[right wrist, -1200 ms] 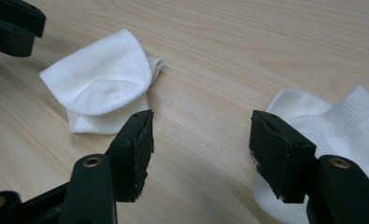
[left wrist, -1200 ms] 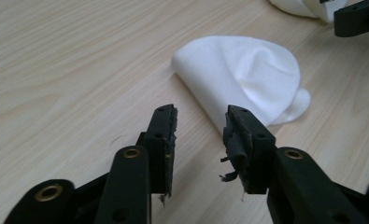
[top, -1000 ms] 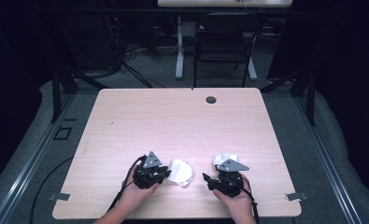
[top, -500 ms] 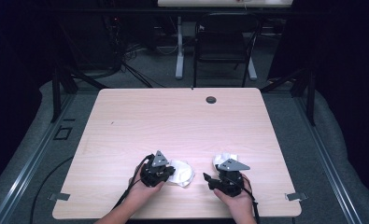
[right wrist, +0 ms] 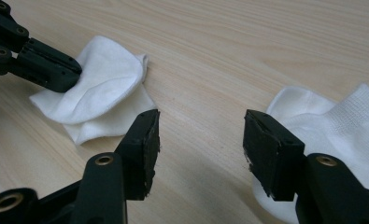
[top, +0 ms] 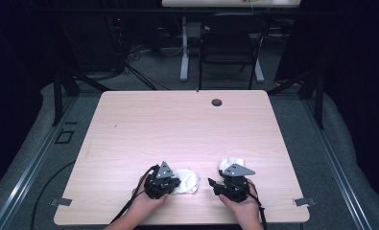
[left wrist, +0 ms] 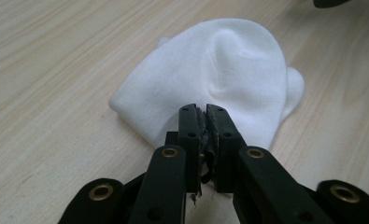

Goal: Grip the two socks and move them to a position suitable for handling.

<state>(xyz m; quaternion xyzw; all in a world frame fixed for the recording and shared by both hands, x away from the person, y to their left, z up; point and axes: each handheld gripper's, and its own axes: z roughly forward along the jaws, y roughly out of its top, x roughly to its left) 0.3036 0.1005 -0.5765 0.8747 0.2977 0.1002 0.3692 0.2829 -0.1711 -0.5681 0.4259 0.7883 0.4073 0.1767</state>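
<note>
The left hand-held gripper (top: 170, 182) sits at the near edge of the desk (top: 187, 129), its jaws pinched narrow on the near hem of a folded white sock (left wrist: 210, 88). In the left gripper view the two black jaws stand almost together with the cloth edge caught between the pads; they have just been closing. That sock (top: 186, 180) lies flat on the desk, just right of the left hand-held gripper and touching it.

The right hand-held gripper (top: 232, 184) rests near the same edge, to the right of the folded sock and apart from it. Its jaws stand wide, though they have just been closing a little, with bare wood between them. A second white sock (right wrist: 331, 126), with a ribbed cuff, lies crumpled against the right jaw in the right gripper view; in the high view it (top: 230, 163) lies just beyond that hand-held gripper. The left hand-held gripper (right wrist: 74, 74) also shows there, biting the folded sock (right wrist: 102, 88).
</note>
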